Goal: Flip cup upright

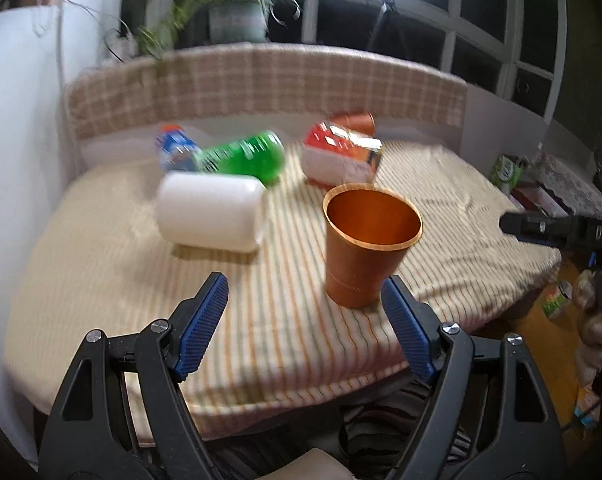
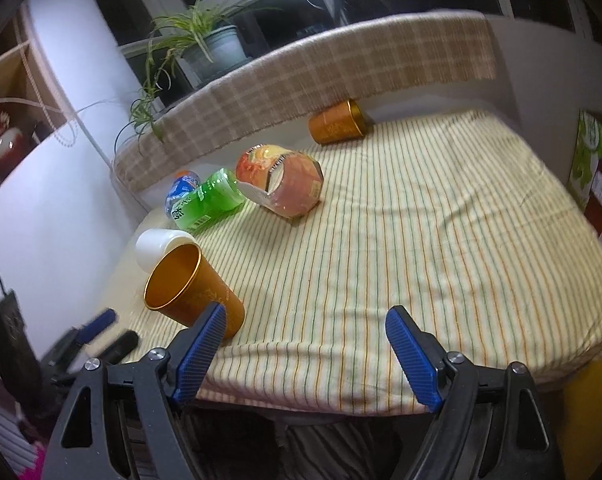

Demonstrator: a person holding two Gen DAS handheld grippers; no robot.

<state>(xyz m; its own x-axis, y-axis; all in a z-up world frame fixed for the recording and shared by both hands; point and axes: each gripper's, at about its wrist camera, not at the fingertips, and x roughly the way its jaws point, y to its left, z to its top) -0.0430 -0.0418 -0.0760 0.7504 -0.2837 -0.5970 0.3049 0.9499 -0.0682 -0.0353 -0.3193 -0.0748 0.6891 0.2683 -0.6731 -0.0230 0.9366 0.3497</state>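
Observation:
An orange metal cup (image 1: 365, 244) stands upright on the striped tablecloth (image 1: 261, 280), mouth up; it also shows in the right wrist view (image 2: 189, 292). My left gripper (image 1: 305, 320) is open and empty, just in front of the cup, its right finger (image 1: 405, 332) near the cup's base without gripping it. My right gripper (image 2: 305, 352) is open and empty over the table's front edge, the cup just beyond its left finger (image 2: 201, 352). A second orange cup (image 2: 337, 122) lies on its side at the back of the table.
A white cylinder (image 1: 211, 210), a green bottle (image 1: 245, 156), a blue bottle (image 1: 175, 150) and a red-and-white package (image 1: 341, 154) lie on the table behind the cup. A checked cushion (image 1: 261, 80) and a potted plant (image 1: 233, 16) stand behind. The right gripper shows at the right edge (image 1: 557, 232).

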